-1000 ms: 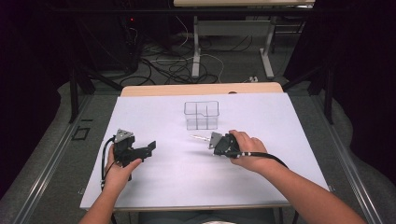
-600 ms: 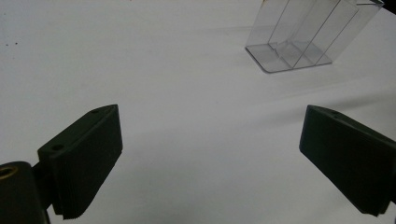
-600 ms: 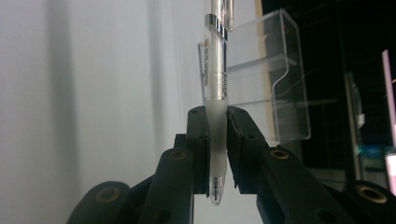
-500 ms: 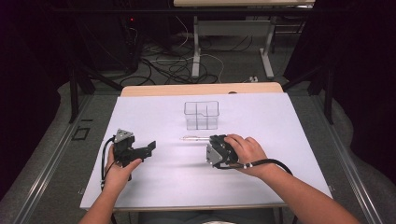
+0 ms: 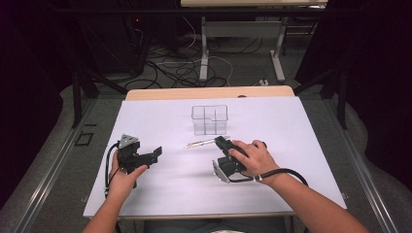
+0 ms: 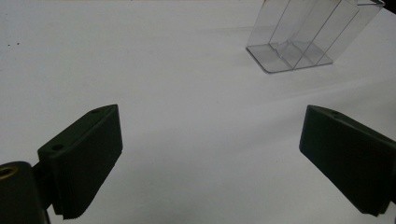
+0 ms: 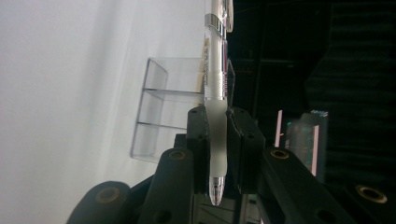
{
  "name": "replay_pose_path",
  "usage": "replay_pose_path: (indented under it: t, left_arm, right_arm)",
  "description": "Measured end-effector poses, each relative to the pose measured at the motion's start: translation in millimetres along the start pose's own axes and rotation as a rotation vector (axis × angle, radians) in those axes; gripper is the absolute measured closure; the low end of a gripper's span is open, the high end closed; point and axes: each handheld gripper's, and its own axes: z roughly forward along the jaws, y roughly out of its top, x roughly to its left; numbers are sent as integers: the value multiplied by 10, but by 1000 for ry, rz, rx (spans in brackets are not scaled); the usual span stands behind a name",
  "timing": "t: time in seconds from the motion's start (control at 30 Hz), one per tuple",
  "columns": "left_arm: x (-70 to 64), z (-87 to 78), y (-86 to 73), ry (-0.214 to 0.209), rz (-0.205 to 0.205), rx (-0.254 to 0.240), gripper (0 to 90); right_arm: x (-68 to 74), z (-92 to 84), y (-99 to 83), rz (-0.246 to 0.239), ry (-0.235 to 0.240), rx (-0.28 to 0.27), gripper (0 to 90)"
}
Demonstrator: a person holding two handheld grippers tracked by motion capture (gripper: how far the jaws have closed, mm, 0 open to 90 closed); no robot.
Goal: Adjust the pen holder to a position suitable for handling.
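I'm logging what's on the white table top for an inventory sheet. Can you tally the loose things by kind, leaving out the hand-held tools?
Pens: 1, a clear pen clamped in the right tool
Clear organizers: 1, the divided organizer standing behind it, nothing in it
Total: 2

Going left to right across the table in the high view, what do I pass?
left gripper → pen → right gripper → right hand
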Motion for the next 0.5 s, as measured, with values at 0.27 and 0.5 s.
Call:
replay_pose_path:
  t: [0.27, 0.5]
  left_arm:
    - [-16, 1, 5, -5, -3, -3, 59]
    - [-71, -14, 84, -45, -2, 10, 65]
  right_arm:
    - [58, -36, -21, -129, -70, -7, 792]
    - [103, -43, -52, -188, -104, 2, 792]
